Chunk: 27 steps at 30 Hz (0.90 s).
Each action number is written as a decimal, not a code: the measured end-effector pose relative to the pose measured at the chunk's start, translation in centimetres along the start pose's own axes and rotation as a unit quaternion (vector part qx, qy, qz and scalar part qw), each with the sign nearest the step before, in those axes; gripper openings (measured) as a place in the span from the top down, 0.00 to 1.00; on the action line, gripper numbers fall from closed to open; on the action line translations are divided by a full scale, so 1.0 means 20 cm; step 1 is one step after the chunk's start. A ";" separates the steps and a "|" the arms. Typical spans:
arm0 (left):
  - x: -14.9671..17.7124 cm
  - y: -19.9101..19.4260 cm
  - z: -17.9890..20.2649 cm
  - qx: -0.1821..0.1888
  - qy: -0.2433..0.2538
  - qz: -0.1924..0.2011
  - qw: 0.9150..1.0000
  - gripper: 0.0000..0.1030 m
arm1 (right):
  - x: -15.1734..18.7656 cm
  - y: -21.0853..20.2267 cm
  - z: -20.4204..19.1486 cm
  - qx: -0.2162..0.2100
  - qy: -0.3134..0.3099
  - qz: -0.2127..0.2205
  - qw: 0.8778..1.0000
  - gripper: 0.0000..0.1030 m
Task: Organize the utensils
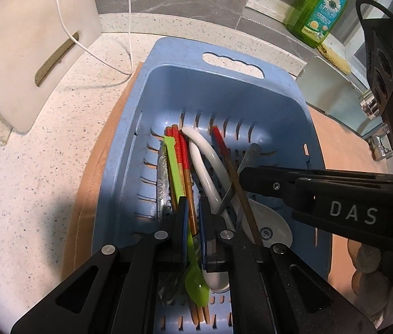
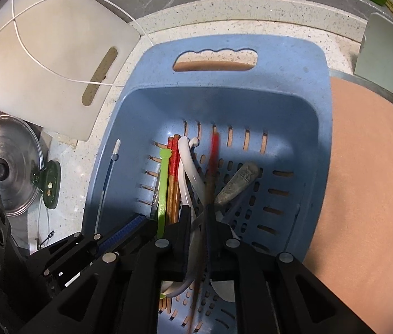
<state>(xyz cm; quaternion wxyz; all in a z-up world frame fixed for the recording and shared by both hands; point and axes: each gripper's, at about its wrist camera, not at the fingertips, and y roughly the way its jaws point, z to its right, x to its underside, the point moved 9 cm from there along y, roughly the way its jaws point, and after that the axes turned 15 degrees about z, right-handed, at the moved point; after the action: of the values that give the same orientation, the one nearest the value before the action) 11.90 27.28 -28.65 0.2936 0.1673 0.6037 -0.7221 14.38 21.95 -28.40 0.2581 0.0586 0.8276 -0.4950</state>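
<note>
A blue slotted basket (image 1: 224, 89) (image 2: 224, 103) holds red-topped chopsticks (image 1: 181, 150) (image 2: 172, 167), a green spoon (image 1: 175, 167) (image 2: 163, 183), white spoons (image 1: 210, 167) (image 2: 188, 164), a clear glass utensil (image 1: 161, 183) and a grey-handled metal utensil (image 1: 249, 153) (image 2: 238, 183). My left gripper (image 1: 193, 211) is down in the basket, shut on one red-topped chopstick next to the green spoon. My right gripper (image 2: 199, 217) (image 1: 242, 176) is shut on a single red-topped chopstick (image 2: 214, 150) (image 1: 221, 144), which looks motion-blurred.
The basket sits on an orange mat (image 2: 369, 167) (image 1: 96, 172) on a speckled counter (image 1: 29, 167). A white cutting board (image 1: 29, 41) (image 2: 51, 55) with a white cable stands at the left. A pot lid (image 2: 4, 164) lies at left. A green detergent bottle (image 1: 319, 8) stands at the back right.
</note>
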 end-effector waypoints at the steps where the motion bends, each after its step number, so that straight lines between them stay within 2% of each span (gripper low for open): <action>1: 0.00 -0.01 0.00 -0.001 0.000 0.001 1.000 0.94 | -0.01 -0.01 0.00 -0.001 -0.002 0.003 1.000 0.80; 5: 0.00 -0.03 -0.01 -0.004 -0.002 0.004 1.000 0.93 | -0.01 -0.04 0.00 -0.004 -0.007 0.005 1.000 0.77; 7: -0.01 -0.04 -0.01 -0.006 -0.004 0.008 1.000 0.85 | -0.01 -0.05 0.00 -0.007 -0.012 0.006 1.000 0.73; 13: 0.00 -0.08 -0.01 -0.015 -0.004 0.015 1.000 0.83 | 0.00 -0.11 0.01 -0.006 -0.040 0.015 0.999 0.68; 14: 0.00 -0.09 -0.01 -0.017 -0.005 0.016 1.000 0.80 | 0.00 -0.12 0.02 -0.006 -0.044 0.017 0.999 0.67; 16: 0.01 -0.11 -0.01 -0.023 -0.005 0.019 1.000 0.69 | 0.00 -0.15 0.03 -0.006 -0.052 0.023 0.998 0.66; 20: 0.02 -0.14 0.01 -0.033 -0.005 0.023 0.999 0.66 | 0.00 -0.21 0.05 -0.005 -0.077 0.036 0.996 0.65; 22: 0.03 -0.17 0.01 -0.041 -0.005 0.027 0.999 0.57 | 0.02 -0.24 0.06 -0.019 -0.075 0.037 0.996 0.61; 27: 0.04 -0.24 0.05 -0.049 -0.015 0.041 0.998 0.56 | 0.03 -0.33 0.07 -0.033 -0.091 0.056 0.994 0.58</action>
<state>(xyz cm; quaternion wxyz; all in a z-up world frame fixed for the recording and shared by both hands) 8.47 26.67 -25.24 0.3395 0.1670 0.6264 -0.6815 12.14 17.36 -24.05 0.3614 0.0512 0.8121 -0.4553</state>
